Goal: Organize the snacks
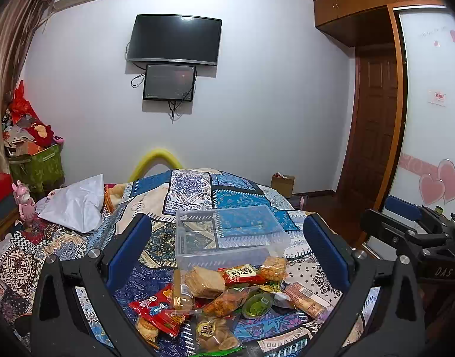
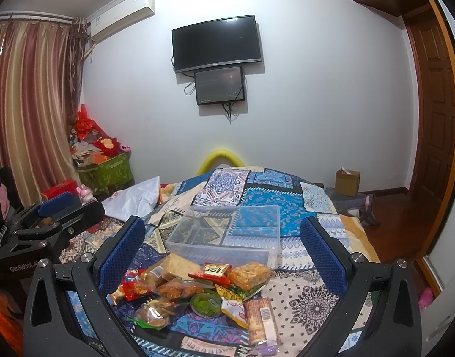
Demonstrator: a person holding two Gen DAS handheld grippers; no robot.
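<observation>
The left gripper (image 1: 227,247) hovers with its jaws spread wide above a patchwork bedspread (image 1: 197,190). Between its blue pads sits a clear plastic bin (image 1: 227,235). Just in front of the bin, nearer the camera, lies a pile of snack packets (image 1: 221,297). Right of the bin, the right gripper (image 1: 411,226) shows at the edge.

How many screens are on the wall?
2. The big black TV hangs high on the white wall, and a smaller screen hangs right beneath it, touching its lower edge. Both look dark. None seem hidden.
</observation>
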